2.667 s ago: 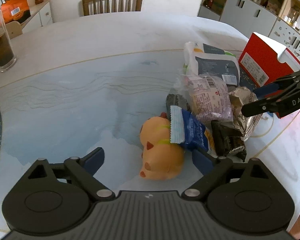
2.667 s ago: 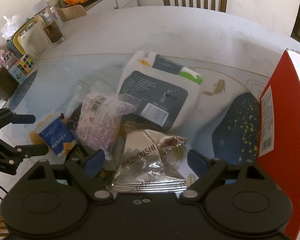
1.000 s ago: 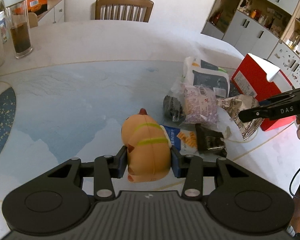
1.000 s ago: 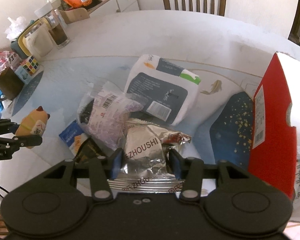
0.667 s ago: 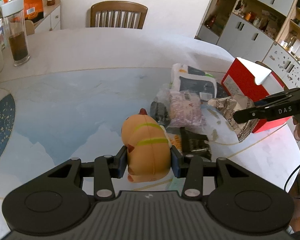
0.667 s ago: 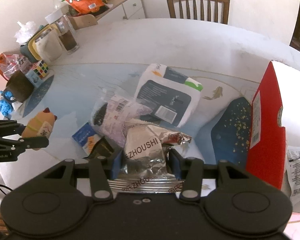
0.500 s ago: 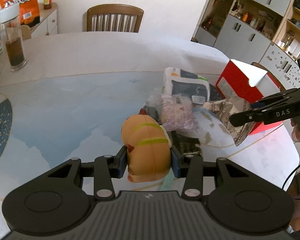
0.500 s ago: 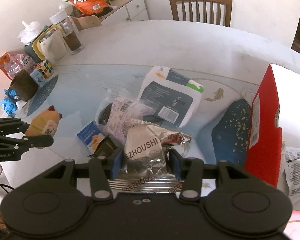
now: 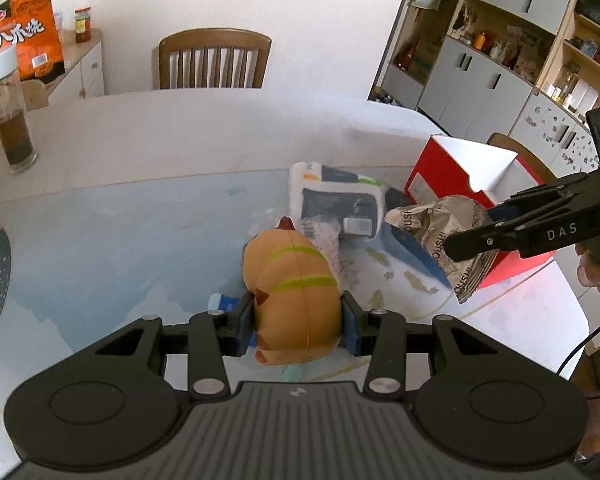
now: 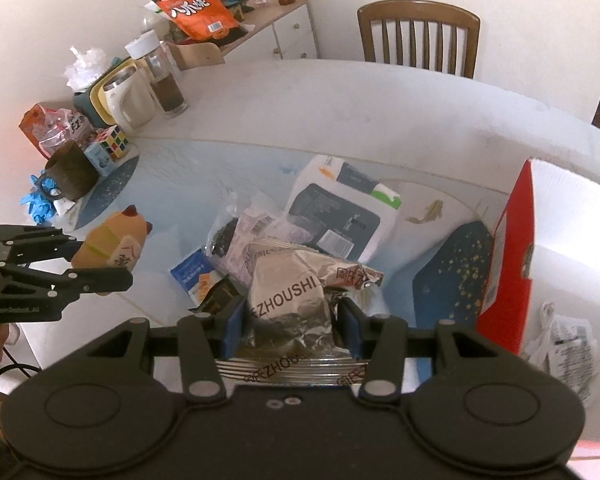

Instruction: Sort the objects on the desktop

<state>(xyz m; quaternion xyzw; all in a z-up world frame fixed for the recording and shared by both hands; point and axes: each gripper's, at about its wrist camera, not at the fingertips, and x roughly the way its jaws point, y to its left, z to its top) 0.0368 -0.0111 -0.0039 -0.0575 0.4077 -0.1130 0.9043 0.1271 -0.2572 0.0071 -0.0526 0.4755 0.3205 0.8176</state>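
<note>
Left tongs (image 9: 298,322): the orange squishy toy (image 9: 294,292) is pinched and held above the table (image 9: 140,216).
Right tongs (image 10: 290,330): the silver snack bag (image 10: 288,300) is pinched and held over the pile, beside the red box (image 10: 508,268).
Writing: "ZHOUSHI" is read on the silver bag; "DAS" is seen on the right tongs in the left view.
Orange bag (image 10: 194,6): white Chinese letters are shown.
Blue packet (image 10: 192,272): the print is too small to read.
Hidden: the packet under the toy is mostly covered.
</note>
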